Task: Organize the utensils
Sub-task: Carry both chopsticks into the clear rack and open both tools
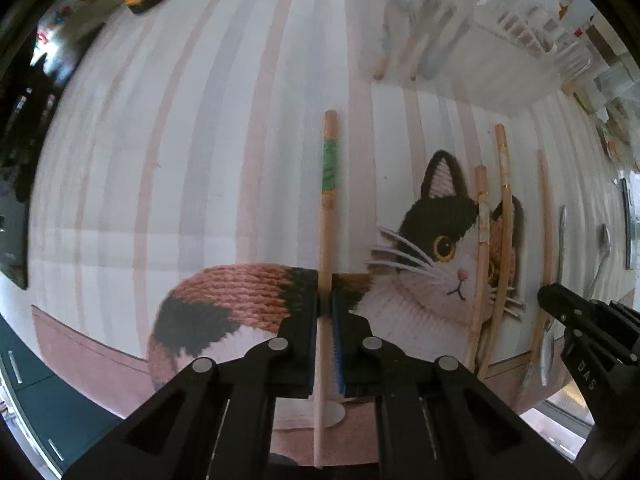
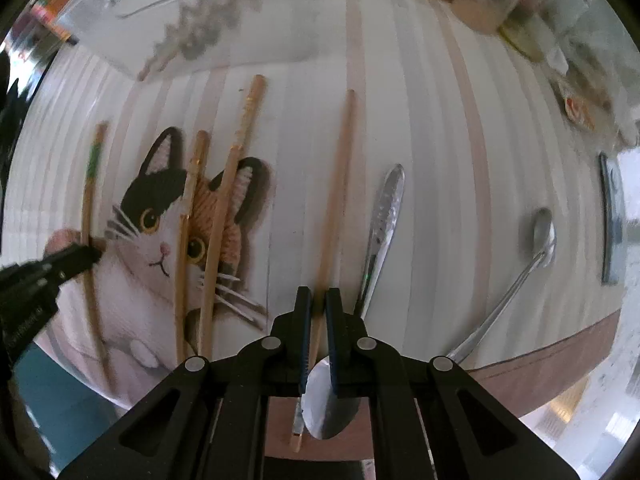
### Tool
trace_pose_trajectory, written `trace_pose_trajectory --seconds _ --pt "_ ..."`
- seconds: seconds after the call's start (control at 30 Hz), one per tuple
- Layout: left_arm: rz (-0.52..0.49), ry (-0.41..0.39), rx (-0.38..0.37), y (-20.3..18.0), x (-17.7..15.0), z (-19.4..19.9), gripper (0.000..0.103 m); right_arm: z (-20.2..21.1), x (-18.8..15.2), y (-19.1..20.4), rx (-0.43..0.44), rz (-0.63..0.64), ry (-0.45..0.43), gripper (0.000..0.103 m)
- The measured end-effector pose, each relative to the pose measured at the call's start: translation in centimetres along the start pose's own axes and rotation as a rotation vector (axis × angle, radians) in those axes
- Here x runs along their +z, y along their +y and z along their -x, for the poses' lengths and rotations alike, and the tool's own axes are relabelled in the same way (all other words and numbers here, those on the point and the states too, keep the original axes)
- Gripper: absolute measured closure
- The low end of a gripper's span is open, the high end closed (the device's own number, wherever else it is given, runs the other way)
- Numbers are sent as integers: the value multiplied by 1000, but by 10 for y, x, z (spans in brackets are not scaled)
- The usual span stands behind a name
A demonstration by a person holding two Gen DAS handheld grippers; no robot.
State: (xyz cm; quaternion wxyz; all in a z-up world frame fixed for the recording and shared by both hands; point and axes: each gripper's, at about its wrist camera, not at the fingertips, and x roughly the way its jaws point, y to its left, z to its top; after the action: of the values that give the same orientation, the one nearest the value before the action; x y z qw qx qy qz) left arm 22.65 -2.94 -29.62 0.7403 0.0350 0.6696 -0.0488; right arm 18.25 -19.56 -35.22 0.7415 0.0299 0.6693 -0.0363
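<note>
Wooden chopsticks lie on a striped placemat [image 1: 208, 140] with a woven cat figure [image 1: 436, 276], which covers the table; we record that all their long axes run roughly parallel, from the near edge of the mat toward the far side. We count four chopsticks in the open: one with a green band [image 1: 330, 168], a pair crossing the cat's face [image 2: 188, 240] [image 2: 224, 216], and one plain [image 2: 336, 200] to their right. We count three metal spoons in the right wrist view: one lying with its handle end pointing away [image 2: 386, 216], one further right with its bowl at the far end and its handle slanting back toward us [image 2: 520, 272], and one whose bowl shows under the right gripper [image 2: 328, 396]. At the far edge stands a clear plastic container [image 1: 480, 52]; its contents are blurred, though further wooden ends show at its base. Our left gripper [image 1: 325, 300] points straight down at the mat, its jaws closed on the green-banded chopstick at about mid-length. Our right gripper [image 2: 318, 308] likewise points straight down, jaws nearly together around the lower part of the plain chopstick. Each gripper appears at the edge of the other's view, side by side and apart.
</note>
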Motion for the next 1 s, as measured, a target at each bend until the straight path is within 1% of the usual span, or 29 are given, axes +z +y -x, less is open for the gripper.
trace_pose_trajectory --seconds 0.1,0.17,0.27,0.4,0.53,0.67,0.83,0.93,1.0 --pt "4 -53 27 1 -1 16 99 9 -5 -2 25 -22 -29 96" --pt "5 -106 53 2 0 31 99 21 -7 -3 31 -29 -61 96" --pt "16 -167 73 5 4 53 99 40 -7 -7 51 -46 -102 97" --pt "43 -237 83 12 12 87 99 66 -5 -11 82 -70 -151 97" --pt "68 -290 76 20 18 111 99 86 -3 -20 118 -95 -190 97" --pt "81 -340 63 28 24 137 99 112 -1 -35 145 -122 -255 97" --pt "71 -413 32 26 33 177 99 146 21 -48 177 -142 -341 97" --pt "64 -447 -13 19 45 201 99 170 37 -51 215 -144 -388 97" --pt "60 -459 -62 12 60 216 99 182 54 -50 250 -143 -408 97"
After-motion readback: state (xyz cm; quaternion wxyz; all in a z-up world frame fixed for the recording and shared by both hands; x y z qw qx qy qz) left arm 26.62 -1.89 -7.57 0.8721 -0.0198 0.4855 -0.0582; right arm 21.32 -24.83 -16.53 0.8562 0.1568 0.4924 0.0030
